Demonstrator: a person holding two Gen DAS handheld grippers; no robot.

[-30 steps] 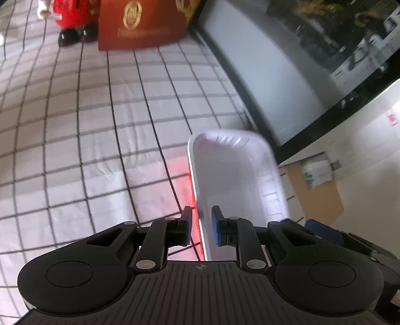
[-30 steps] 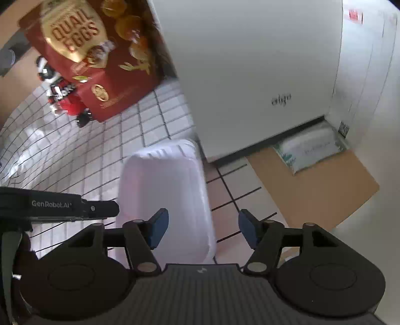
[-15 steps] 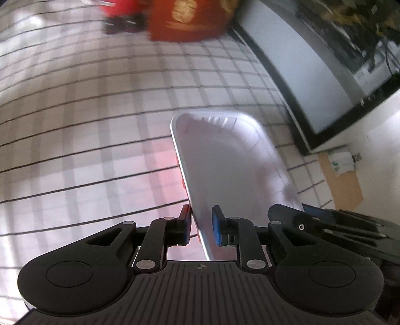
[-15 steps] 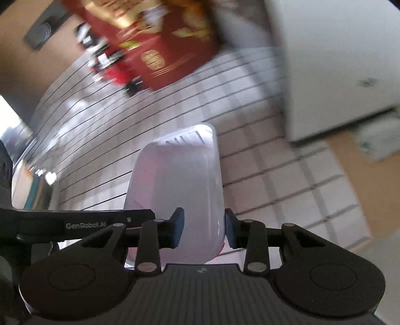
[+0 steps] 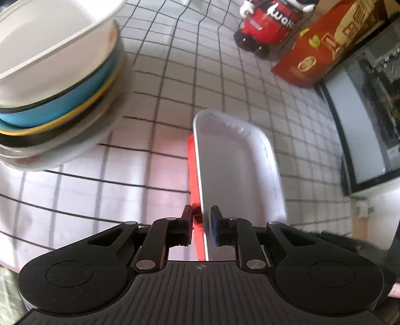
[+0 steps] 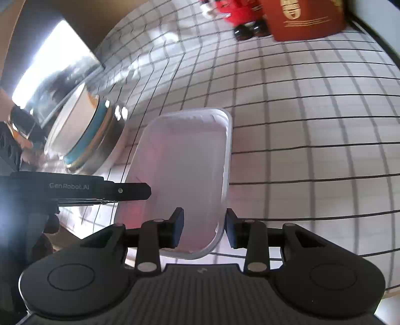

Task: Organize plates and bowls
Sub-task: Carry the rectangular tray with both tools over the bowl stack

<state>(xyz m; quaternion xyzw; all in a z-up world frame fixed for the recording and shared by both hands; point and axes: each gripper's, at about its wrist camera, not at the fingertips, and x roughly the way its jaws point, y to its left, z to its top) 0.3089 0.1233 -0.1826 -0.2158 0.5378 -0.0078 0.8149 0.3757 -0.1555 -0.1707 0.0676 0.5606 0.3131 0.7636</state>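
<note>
Your left gripper [image 5: 202, 221] is pinched down on the near left rim of the white rectangular tray [image 5: 237, 170]: the rim runs straight between the two pads, with the tray's red underside showing on the outer side of the left finger and the white inside on the right. The tray stretches away from the fingers, lifted and tilted above the checked tablecloth [image 5: 155, 82].

Your right gripper [image 6: 203, 228] straddles the tray's [image 6: 185, 175] near right corner. Its fingers are part-way apart: the left pad [image 6: 177, 228] sits over the tray's inside, the right pad just outside the rim, and you cannot tell whether either pad actually presses the plastic. The black body of the left gripper reaches in from the left side of that view.

Farther out on the left, near the tray, stands the stack of bowls and plates [image 5: 57, 72], white bowl on top, blue and yellow rims beneath, resting on the cloth. At the far end sit a red figure [image 5: 270, 22] and a red box [image 5: 322, 47], just beside each other.
</note>
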